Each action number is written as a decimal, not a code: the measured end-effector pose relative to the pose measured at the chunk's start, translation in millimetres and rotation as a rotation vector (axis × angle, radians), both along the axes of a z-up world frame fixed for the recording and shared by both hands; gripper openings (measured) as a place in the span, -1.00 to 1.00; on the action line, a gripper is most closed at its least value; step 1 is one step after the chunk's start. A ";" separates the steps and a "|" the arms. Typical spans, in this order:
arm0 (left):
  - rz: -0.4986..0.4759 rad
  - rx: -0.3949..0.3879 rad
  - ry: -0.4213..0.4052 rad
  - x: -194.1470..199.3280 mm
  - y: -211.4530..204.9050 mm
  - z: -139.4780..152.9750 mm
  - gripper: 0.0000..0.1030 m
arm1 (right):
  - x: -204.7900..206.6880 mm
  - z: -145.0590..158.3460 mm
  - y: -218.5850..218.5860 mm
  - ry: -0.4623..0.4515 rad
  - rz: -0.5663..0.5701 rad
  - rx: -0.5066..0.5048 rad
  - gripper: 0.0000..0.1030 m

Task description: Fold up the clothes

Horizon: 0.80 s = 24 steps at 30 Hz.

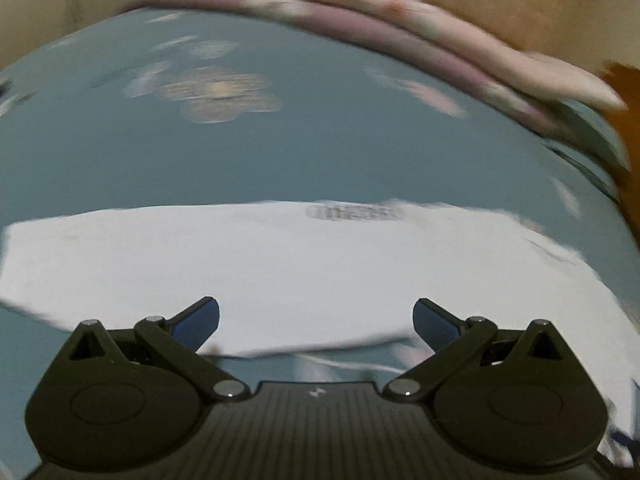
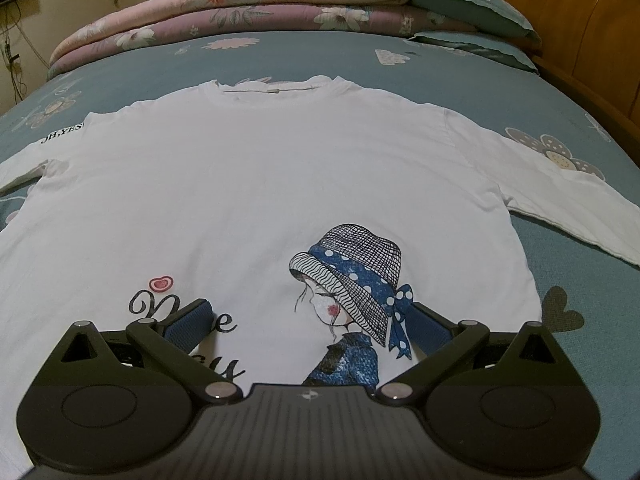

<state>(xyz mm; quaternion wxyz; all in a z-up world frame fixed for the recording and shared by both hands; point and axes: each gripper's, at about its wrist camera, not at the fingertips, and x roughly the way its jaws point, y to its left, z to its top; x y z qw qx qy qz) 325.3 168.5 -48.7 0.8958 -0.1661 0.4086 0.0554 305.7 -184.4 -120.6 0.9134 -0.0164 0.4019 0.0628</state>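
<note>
Both my grippers, left (image 1: 316, 322) and right (image 2: 310, 322), spread wide, empty, hovering over white printed cotton T-shirt (image 2: 256, 184) flat on teal floral bedsheet (image 2: 520, 88). Risk: pinching sheet along with the sleeve.

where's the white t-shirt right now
In the right wrist view the white t-shirt lies spread flat, print up, on the teal bedsheet, its collar towards the folded quilts, directly ahead of the open right claw.
</note>
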 end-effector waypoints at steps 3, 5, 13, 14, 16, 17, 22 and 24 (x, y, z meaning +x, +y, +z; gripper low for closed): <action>-0.132 -0.020 0.004 2.6 -53.3 5.1 0.99 | 0.3 0.5 -0.3 0.006 0.003 0.001 1.00; -0.223 -0.017 0.016 0.4 -88.1 0.9 0.99 | 0.5 0.6 -0.8 0.010 0.006 0.002 1.00; -0.456 0.018 0.059 -30.2 -195.5 -29.9 0.99 | -0.6 1.7 -2.0 0.025 0.017 0.004 1.00; -0.461 0.031 0.062 -34.0 -201.7 -34.3 0.99 | -0.7 1.6 -2.1 0.025 0.019 0.003 1.00; -0.470 0.062 0.068 -42.1 -211.4 -44.0 0.99 | -1.5 1.6 -3.0 0.025 0.025 0.003 1.00; -0.474 0.079 0.073 -46.9 -215.2 -49.1 0.99 | -1.9 1.5 -3.5 0.025 0.028 0.004 1.00; -0.487 0.195 0.063 -80.9 -222.5 -65.3 0.99 | -4.0 0.9 -4.8 0.023 0.037 0.005 1.00; -0.483 0.249 0.062 -94.1 -228.2 -66.6 0.99 | -5.3 0.6 -5.7 0.021 0.041 0.008 1.00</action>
